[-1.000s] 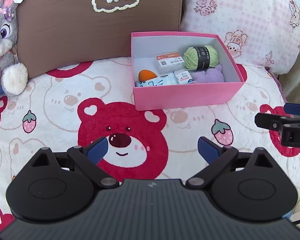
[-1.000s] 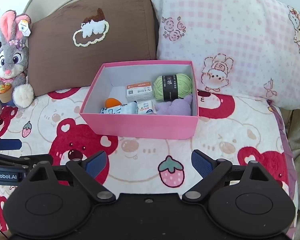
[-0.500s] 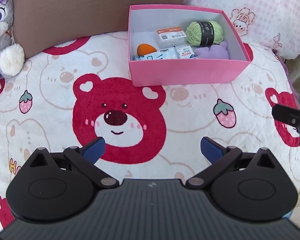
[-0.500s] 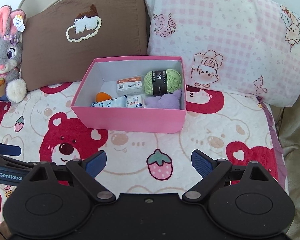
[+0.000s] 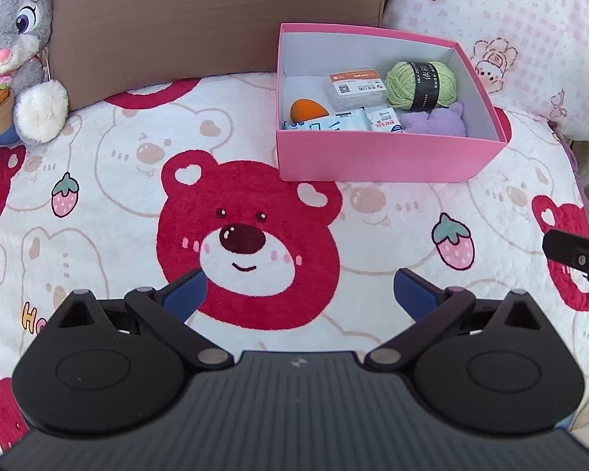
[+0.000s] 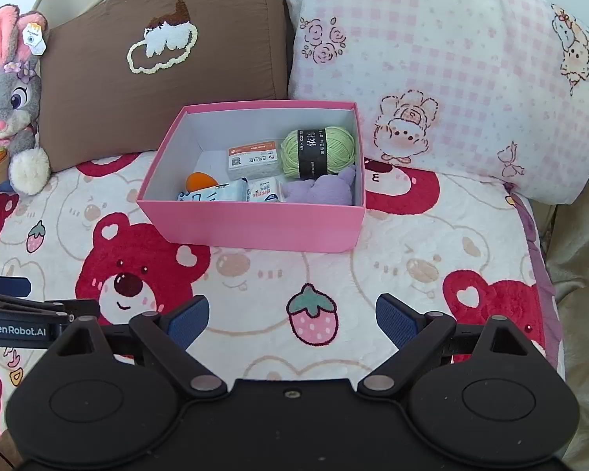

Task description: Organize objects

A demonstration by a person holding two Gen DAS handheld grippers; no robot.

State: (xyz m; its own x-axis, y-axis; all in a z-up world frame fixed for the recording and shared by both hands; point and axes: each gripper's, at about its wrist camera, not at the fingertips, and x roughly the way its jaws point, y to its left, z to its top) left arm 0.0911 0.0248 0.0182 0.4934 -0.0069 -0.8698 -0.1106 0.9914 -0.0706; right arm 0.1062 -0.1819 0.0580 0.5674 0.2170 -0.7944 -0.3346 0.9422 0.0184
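A pink box (image 5: 377,161) (image 6: 255,227) stands on the bear-print blanket (image 5: 110,180) before the pillows. Inside lie a green yarn ball (image 5: 422,84) (image 6: 318,151), a purple plush (image 5: 436,121) (image 6: 320,192), an orange egg-shaped sponge (image 5: 308,112) (image 6: 200,182), a clear card case (image 5: 355,88) (image 6: 253,161), a blue-white packet (image 5: 330,123) (image 6: 214,194) and a small white packet (image 5: 385,119) (image 6: 265,192). My left gripper (image 5: 298,294) hovers open and empty over the red bear face, near side of the box. My right gripper (image 6: 290,316) is open and empty above a strawberry print.
A grey rabbit plush (image 5: 13,47) (image 6: 10,106) sits at the left against a brown pillow (image 5: 216,15) (image 6: 157,59). A pink checked pillow (image 5: 502,27) (image 6: 451,78) rises behind the box on the right. The blanket's right edge (image 6: 538,235) drops off to beige fabric.
The left wrist view shifted: the box dropped down and to the right in it since half a second ago. The right wrist view drifted slightly. Both grippers stayed open and empty.
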